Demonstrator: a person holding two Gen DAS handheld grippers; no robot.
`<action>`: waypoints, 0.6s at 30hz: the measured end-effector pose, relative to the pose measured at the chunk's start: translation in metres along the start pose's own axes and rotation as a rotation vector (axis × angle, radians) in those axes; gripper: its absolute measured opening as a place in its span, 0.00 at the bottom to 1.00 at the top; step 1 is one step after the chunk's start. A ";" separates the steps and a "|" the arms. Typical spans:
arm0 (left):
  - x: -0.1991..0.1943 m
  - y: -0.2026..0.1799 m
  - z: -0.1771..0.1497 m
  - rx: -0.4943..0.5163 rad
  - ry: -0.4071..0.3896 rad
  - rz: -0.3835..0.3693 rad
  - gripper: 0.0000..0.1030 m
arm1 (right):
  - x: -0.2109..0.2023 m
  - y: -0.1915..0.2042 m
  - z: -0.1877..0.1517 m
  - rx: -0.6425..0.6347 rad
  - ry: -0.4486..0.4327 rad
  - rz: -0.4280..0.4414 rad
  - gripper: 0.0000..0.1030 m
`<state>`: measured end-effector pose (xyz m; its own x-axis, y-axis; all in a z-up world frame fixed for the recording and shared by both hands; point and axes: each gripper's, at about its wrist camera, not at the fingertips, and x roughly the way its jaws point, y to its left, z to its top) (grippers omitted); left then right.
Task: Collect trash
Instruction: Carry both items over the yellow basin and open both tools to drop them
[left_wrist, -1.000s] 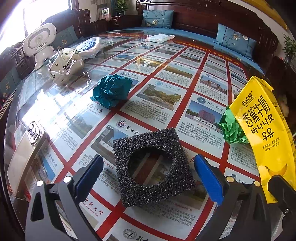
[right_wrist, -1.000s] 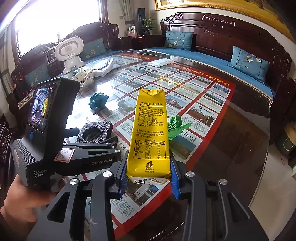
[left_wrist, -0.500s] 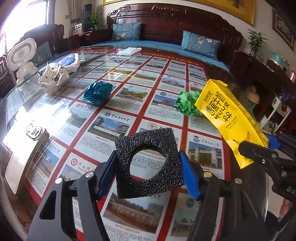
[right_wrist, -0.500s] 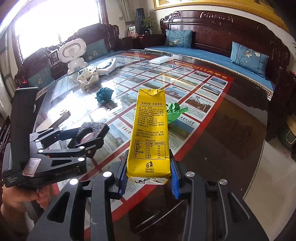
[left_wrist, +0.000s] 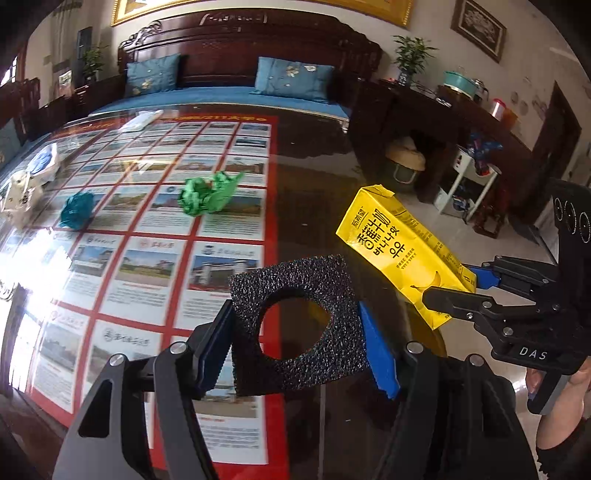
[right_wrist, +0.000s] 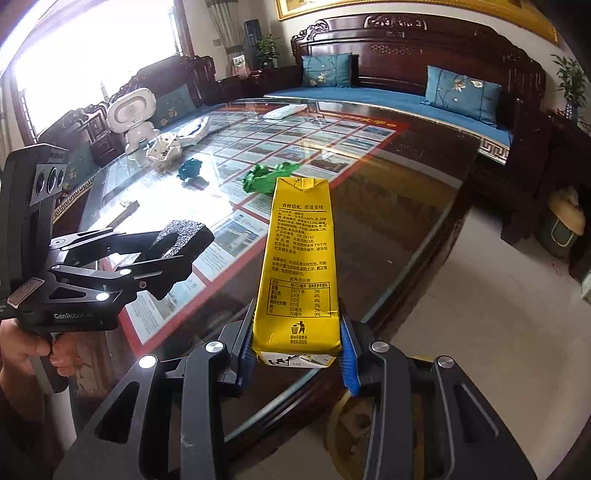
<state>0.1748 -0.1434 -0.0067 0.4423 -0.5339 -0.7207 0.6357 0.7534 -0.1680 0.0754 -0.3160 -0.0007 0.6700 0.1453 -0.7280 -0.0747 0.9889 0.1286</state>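
Gripping a black foam square (left_wrist: 299, 325) with a round hole through it, the left gripper (left_wrist: 295, 345) has its blue pads pressed on the square's two side edges, having just closed in on it; the foam hangs between the jaws, clear of the glass table (left_wrist: 317, 177). Off to that gripper's right, the right gripper (right_wrist: 295, 350) is clamped on the bottom end of a yellow milk carton (right_wrist: 299, 266), which stands out ahead of the jaws with its folded top farthest from them. The carton, too, is off the table, over the table's near edge. Ahead of both sets of jaws, lying on the picture sheet under the glass, are a crumpled green paper (left_wrist: 207, 195) and, beyond it to the left, a crumpled teal paper (left_wrist: 75, 208). Farther off still sit a white bag (right_wrist: 164, 149) and a small white robot toy (right_wrist: 133, 118). A hand (right_wrist: 26, 350) grips the left tool's handle.
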 end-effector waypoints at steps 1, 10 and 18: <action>0.007 -0.015 0.002 0.030 0.012 -0.021 0.64 | -0.007 -0.010 -0.008 0.015 -0.001 -0.020 0.36; 0.068 -0.128 0.008 0.202 0.129 -0.169 0.64 | -0.044 -0.105 -0.077 0.160 0.055 -0.170 0.36; 0.121 -0.173 0.003 0.241 0.231 -0.188 0.64 | -0.009 -0.148 -0.112 0.248 0.176 -0.190 0.56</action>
<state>0.1197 -0.3396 -0.0625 0.1669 -0.5328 -0.8296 0.8346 0.5243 -0.1688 -0.0028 -0.4597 -0.0887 0.5155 -0.0158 -0.8567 0.2353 0.9640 0.1238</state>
